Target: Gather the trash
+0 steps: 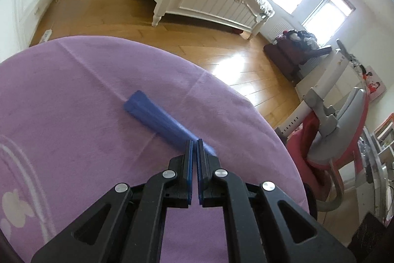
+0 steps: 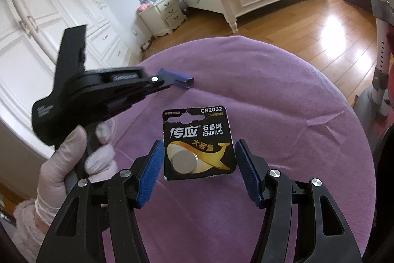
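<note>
We hold two pieces of trash over the purple tablecloth [image 2: 283,90], one in each tool. The battery card [image 2: 198,143] sits between the blue pads of the right gripper [image 2: 199,173], whose jaws stand about half spread, one pad at each side edge of the card; it hangs clear of the cloth, so we judge the pads are pinching it by those edges. It is a flat black blister card, printed CR2032 with white Chinese lettering and a gold whale, one silver coin cell low on its face, its top edge torn. We expect it to be light and thin, fairly stiff across its width but ready to bow if squeezed harder, and glossy enough to slip; the side edges near the coin cell look like the best hold, since the cell stiffens that part.

The blue box [image 1: 157,115] is a long, narrow carton of deep blue with an open square end. The left gripper [image 1: 194,142] has its jaws pressed nearly together on the near end, which must be crushed flat there. From the right wrist view the box sticks out beyond the tool, carried by a gloved hand [image 2: 71,159]. It should be very light, soft card that dents easily
</note>
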Motion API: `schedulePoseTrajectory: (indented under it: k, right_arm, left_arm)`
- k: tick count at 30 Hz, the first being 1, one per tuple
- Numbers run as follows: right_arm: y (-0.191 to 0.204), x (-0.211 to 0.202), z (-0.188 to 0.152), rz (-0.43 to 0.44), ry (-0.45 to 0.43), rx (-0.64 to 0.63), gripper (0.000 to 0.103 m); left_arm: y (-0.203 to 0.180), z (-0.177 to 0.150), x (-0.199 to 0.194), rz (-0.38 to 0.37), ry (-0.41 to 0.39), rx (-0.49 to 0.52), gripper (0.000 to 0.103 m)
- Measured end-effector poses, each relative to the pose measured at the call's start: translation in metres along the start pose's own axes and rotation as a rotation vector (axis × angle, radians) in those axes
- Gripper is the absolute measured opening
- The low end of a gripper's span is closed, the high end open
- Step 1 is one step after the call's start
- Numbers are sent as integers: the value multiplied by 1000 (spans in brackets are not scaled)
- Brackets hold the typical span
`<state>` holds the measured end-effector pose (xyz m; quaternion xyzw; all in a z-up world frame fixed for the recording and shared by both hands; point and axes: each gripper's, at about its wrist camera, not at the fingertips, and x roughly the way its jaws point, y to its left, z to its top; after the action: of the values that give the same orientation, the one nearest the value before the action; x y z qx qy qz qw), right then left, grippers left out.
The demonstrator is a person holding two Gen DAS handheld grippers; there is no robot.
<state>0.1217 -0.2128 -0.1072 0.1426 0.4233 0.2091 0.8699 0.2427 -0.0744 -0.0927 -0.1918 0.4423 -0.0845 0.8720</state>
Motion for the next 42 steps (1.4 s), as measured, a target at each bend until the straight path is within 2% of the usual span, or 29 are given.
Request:
schedulePoseTrajectory:
  k: [3,6,10,12,16,20,29,31,35,37,42]
  right_arm:
    - [-2,-4,-1,6,-3,8,60]
    - [-1,-5,-2,5,1,7,60]
    - [1,-5,-4,1,5,8,60]
    - [2,-5,-2,0,6,7,60]
    - [2,-4,1,-1,1,11,60]
    - [1,-2,1,-1,3,10,60]
    - [0,-3,-1,9,1,18,60]
    - [0,-4,0,9,2,20,60]
    - [0,-4,-1,9,4,22,60]
    - [-1,-4,-1,9,4,22,60]
    - [-2,-5,0,13,1,27,60]
  left_arm:
    - [-8,7,16,69,20,14,6]
    - [-8,13,20,82,12,15,6]
    - [0,10,12,41,15,-42,6]
    - [7,8,8,-13,-4,-57,6]
    - [27,6,3,-101,-13,-155,6]
    - [29,9,4,-156,-3,-190,6]
    - [7,27,28,-87,25,-203,6]
    - [4,28,33,-58,32,-193,6]
    - [3,26,33,-45,23,-151,5]
    - [3,23,32,-67,31,-116,1]
    - [11,4,13,-123,66,-35,0]
